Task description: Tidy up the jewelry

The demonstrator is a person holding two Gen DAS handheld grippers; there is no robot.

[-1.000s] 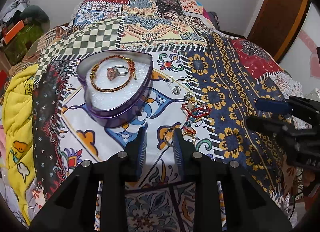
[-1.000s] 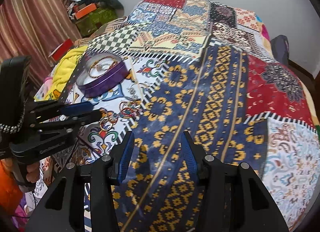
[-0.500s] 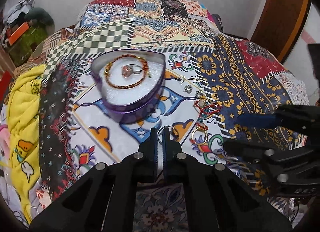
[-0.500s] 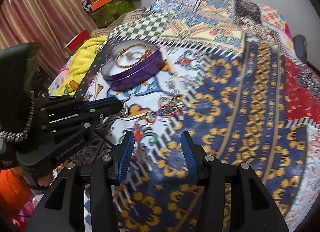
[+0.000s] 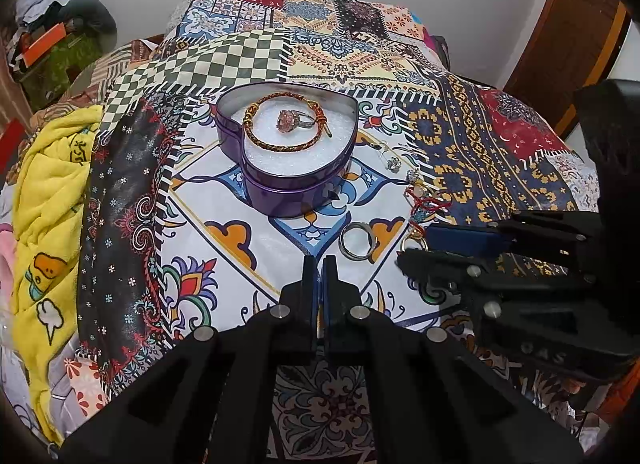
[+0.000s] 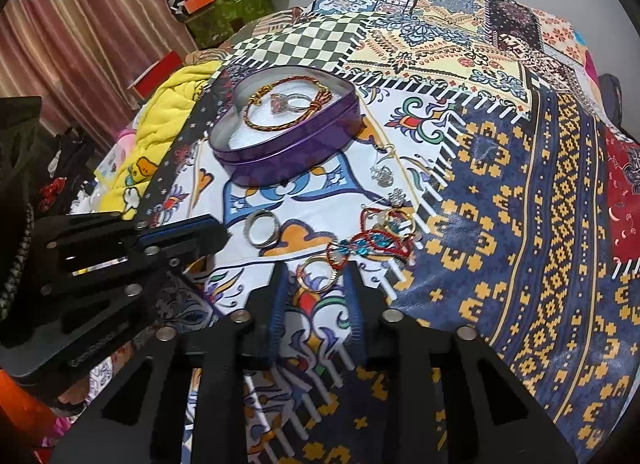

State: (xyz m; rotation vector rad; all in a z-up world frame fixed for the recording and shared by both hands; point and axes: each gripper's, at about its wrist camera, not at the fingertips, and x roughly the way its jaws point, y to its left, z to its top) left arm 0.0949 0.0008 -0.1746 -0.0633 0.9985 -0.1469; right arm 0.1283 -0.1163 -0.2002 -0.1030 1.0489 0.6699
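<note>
- Left hand-held gripper clenched on nothing; right hand-held gripper spread around a gold ring.
- Tin holds bracelet and ring.
- Silver ring, red cord, earrings left on the bed.

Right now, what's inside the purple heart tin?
The purple heart tin holds a braided gold-red bracelet ringing a pink-stone ring, both on white padding. Anything under the padding is covered and can't be seen.

purple heart-shaped tin sits open on the quilt, gold-red bracelet and pink-stone ring inside on white padding; silver ring, gold ring, red cord tangle loose nearby
</note>
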